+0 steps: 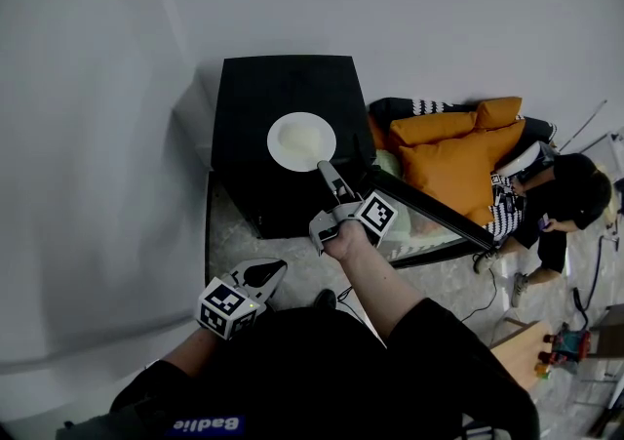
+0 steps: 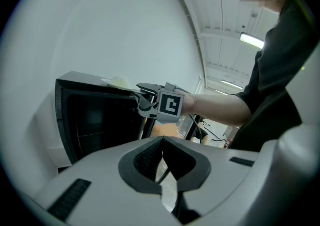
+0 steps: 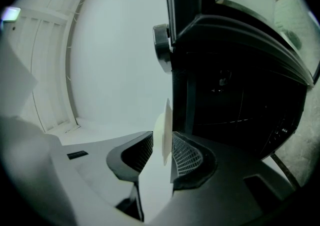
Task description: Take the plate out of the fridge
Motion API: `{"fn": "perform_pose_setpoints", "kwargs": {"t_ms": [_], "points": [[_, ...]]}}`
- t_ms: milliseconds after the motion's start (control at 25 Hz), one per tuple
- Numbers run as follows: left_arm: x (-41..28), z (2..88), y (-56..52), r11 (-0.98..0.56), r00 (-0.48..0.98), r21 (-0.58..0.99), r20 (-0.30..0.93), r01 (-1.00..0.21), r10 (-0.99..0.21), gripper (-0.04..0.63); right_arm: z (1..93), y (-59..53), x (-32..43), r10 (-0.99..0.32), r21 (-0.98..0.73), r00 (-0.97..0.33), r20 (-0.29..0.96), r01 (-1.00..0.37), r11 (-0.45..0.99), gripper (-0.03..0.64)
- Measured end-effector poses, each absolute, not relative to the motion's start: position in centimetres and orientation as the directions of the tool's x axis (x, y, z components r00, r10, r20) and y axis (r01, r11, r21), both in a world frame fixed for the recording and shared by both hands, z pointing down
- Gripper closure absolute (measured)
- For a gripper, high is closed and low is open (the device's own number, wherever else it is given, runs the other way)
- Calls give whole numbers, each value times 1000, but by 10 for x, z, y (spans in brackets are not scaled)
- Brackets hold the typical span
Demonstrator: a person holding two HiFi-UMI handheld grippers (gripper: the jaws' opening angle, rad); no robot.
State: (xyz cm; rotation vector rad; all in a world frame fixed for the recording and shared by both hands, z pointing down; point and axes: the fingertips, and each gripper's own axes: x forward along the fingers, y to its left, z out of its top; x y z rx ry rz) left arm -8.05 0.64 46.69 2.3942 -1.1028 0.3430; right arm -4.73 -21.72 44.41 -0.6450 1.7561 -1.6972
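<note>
A white plate (image 1: pixel 301 141) lies flat on top of the black mini fridge (image 1: pixel 283 87). My right gripper (image 1: pixel 325 168) reaches to the plate's near right rim. In the right gripper view the plate (image 3: pixel 164 130) shows edge-on between the two jaws of the right gripper (image 3: pixel 162 142), which stand slightly apart around it, so the gripper is open. The fridge's dark inside (image 3: pixel 230 84) lies beside it. My left gripper (image 1: pixel 273 270) hangs low in front of the fridge, with the jaw tips of the left gripper (image 2: pixel 162 140) together and nothing held. The left gripper view shows the plate (image 2: pixel 119 82) on the fridge (image 2: pixel 95 115).
The fridge door (image 1: pixel 429 206) stands swung open to the right. A person (image 1: pixel 556 199) sits on the floor at the right beside orange cushions (image 1: pixel 453 150). A white wall backs the fridge. A wooden table corner (image 1: pixel 531 355) with small toys is at the lower right.
</note>
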Motion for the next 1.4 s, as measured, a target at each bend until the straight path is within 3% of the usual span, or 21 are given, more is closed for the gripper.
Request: {"fn": "perform_pose_setpoints", "kwargs": {"t_ms": [640,1040,1400], "points": [[-63,463,3,-598,666,297,395,-744,-633,588,451,-176,-24,-659,-990,-750,-66,-33,136,516],[-56,454,0,-604,668,287,369,-743,-646,588,439,-146,-15,-550,-881,-833,-55,-219,420,520],[-58,442,-3,-596,667,298,342,-745,-662,588,452,-93,-26,-422,-724,-905,52,-325,608,565]]}}
